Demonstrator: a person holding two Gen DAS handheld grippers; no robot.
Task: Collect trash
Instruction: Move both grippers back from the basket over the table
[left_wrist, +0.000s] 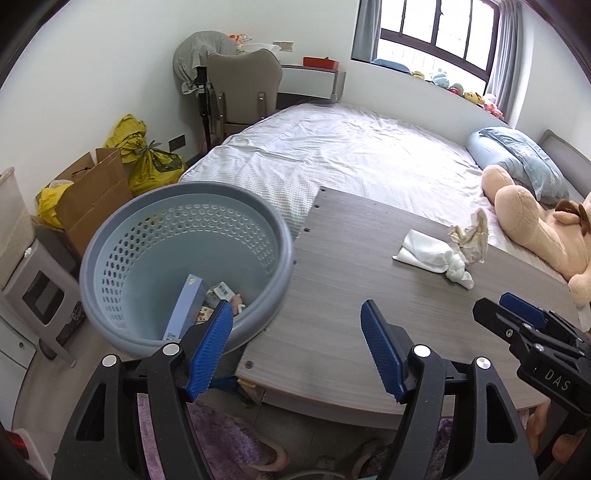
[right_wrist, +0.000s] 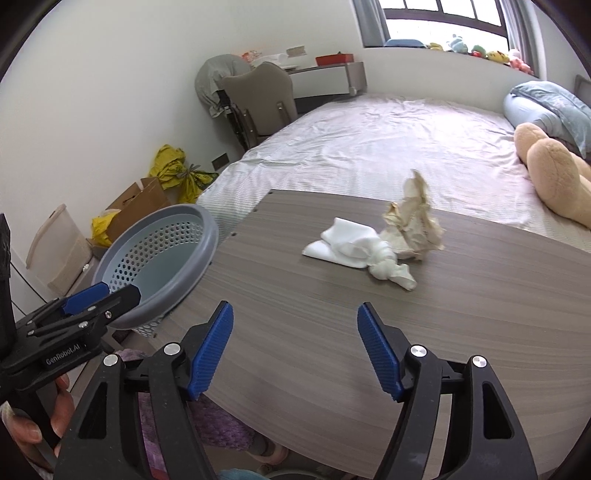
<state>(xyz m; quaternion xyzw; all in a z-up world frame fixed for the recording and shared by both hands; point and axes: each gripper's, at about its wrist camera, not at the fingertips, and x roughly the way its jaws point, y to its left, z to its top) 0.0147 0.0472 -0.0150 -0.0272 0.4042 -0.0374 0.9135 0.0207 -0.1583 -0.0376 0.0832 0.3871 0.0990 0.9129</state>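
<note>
1. Left gripper (left_wrist: 297, 350), lower centre of its own view: jaws apart, nothing between them.
2. Right gripper (right_wrist: 295, 350), lower centre of its view: jaws apart, empty.
3. White cloth (right_wrist: 354, 251) and crumpled paper (right_wrist: 415, 225), touching, centre right on the wooden board (right_wrist: 295, 295).
4. Basket (left_wrist: 184, 266), centre left, holding boxes.

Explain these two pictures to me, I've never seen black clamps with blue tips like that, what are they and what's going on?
They are two hand-held grippers, one in each of a person's hands, each carrying a wide-angle camera looking along its fingers. One picture is from the left hand-held gripper, the other from the right hand-held gripper. Both stand open and hold nothing. On the wooden board lie a white cloth and crumpled paper, touching. A basket at the board's left edge already has boxes in it.
</note>
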